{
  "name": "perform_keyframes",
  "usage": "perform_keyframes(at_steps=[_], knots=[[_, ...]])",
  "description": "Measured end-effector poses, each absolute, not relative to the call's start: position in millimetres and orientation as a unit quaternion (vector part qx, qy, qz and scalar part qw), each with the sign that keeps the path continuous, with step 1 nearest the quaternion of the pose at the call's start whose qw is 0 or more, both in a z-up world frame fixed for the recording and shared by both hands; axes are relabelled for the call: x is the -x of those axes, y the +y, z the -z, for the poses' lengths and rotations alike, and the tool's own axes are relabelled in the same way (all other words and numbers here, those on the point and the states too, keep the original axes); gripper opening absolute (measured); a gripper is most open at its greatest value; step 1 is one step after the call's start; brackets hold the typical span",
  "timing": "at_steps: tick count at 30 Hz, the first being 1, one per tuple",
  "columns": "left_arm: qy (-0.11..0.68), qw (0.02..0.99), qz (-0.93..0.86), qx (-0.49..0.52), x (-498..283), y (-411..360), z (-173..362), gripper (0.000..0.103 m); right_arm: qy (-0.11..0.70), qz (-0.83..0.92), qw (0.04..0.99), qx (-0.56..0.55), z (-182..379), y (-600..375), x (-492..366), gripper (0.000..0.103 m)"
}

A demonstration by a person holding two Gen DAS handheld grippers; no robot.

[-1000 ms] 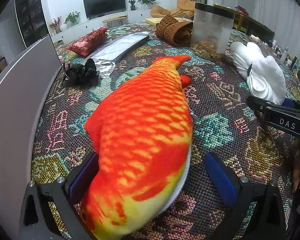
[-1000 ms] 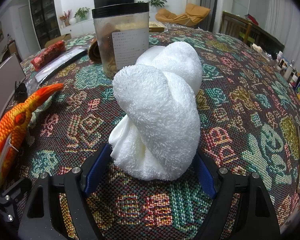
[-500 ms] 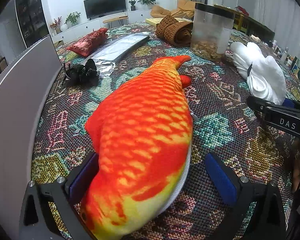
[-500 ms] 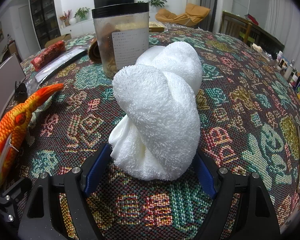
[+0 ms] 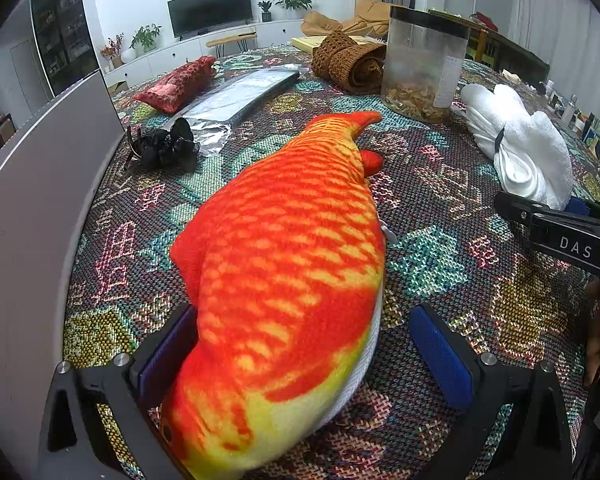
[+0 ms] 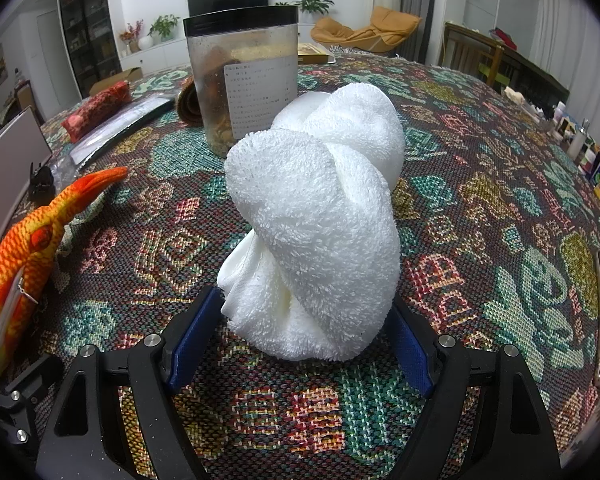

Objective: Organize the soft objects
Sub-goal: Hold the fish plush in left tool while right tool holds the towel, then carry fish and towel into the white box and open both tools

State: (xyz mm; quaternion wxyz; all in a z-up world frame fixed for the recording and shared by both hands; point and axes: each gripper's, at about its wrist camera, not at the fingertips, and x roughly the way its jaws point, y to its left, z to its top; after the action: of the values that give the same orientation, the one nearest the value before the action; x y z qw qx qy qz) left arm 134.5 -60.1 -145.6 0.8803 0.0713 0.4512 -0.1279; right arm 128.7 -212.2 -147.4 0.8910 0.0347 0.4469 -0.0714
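Observation:
An orange and yellow plush fish [image 5: 292,264] lies on the patterned tablecloth [image 5: 440,248], its head between the fingers of my left gripper [image 5: 303,312]. The left blue pad touches it; the right pad stands clear, so the jaws are open. A rolled white towel [image 6: 320,220] rests on the cloth between the fingers of my right gripper [image 6: 304,304]. Both blue pads sit close against its sides without squeezing it. The fish [image 6: 28,240] also shows at the left of the right wrist view, and the towel [image 5: 520,152] at the right of the left wrist view.
A clear jar with a black lid [image 6: 244,76] stands just behind the towel. Further back lie a brown knitted roll [image 5: 348,62], a silver foil bag [image 5: 236,100], a red pouch [image 5: 176,84] and a black clip [image 5: 160,148]. A grey panel [image 5: 32,200] borders the left edge.

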Motion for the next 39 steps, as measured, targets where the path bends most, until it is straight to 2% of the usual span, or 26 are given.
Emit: perform_keyframes(at_steps=[33,39], knots=[[0.451,0.881,0.128,-0.071,-133.9,-60.5,146.0,0.103,0.447,0.071,0.891,-0.036,147.6,-212.3,-128.3,0.083],[0.483,0.859,0.143,-0.087,-142.4,-60.5,142.0,0.103,0.462,0.036,0.886,-0.027,141.2,-212.7,-122.7,0.083]])
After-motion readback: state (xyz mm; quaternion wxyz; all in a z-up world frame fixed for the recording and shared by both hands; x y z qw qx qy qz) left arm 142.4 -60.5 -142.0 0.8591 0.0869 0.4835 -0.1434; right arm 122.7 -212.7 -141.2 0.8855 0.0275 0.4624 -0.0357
